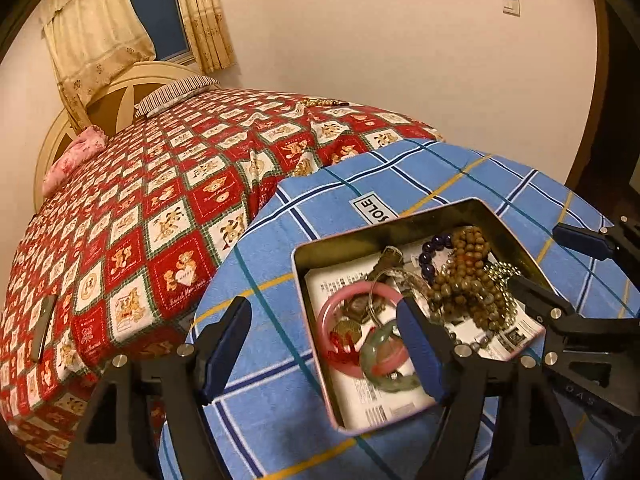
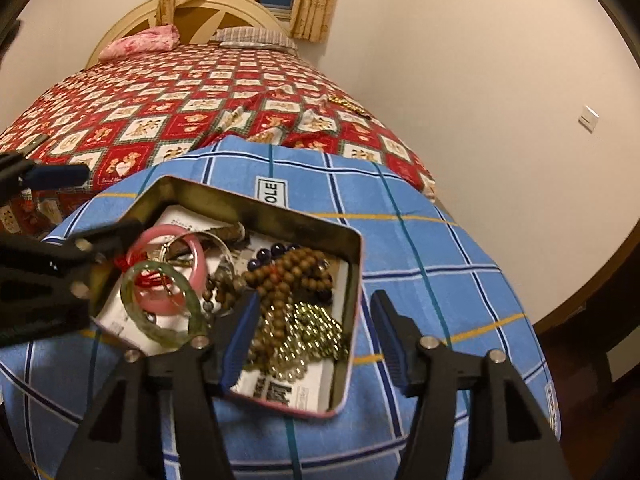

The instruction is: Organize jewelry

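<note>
My left claw [image 1: 324, 344] and right claw [image 2: 316, 340], both spread and empty, straddle the tin's [image 2: 356, 280] rims on the blue cloth [image 2: 420, 256]; I should grasp one pink bangle [image 1: 340, 300] cleanly, clear of tangled beads [image 2: 280, 280].

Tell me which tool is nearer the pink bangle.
Left. The left tool straddles the tin's left wall, one finger right beside the pink bangle. The right tool straddles the opposite wall, over the brown beads, farther away.
</note>
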`<state>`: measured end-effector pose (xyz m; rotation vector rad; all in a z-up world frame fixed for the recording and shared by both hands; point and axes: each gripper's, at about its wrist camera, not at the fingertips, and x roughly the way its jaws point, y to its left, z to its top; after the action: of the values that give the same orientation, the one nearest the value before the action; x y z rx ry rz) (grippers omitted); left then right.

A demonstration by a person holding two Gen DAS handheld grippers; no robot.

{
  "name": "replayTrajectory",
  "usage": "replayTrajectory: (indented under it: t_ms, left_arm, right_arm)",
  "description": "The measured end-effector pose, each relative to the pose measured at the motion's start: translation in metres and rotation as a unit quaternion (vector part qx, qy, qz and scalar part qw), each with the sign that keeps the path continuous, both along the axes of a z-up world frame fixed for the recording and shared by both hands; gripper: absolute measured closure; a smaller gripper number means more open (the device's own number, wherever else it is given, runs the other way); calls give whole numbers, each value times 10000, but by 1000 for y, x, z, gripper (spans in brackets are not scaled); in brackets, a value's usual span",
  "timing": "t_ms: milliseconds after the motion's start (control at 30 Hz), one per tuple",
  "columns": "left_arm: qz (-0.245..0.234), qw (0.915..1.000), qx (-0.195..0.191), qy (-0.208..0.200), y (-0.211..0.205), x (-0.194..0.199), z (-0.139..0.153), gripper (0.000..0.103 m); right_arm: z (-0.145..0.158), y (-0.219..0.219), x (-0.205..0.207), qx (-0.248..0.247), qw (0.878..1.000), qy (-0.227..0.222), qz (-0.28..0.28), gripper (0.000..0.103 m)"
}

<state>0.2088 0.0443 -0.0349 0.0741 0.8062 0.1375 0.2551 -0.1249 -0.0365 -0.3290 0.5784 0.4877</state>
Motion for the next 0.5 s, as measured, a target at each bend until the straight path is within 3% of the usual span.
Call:
replayTrajectory:
  t_ms: [500]
  left_arm:
    - [185, 9997, 68, -148, -1, -33, 9, 28]
  right_arm:
    - [5, -26, -23, 322, 9993, 4, -180, 38]
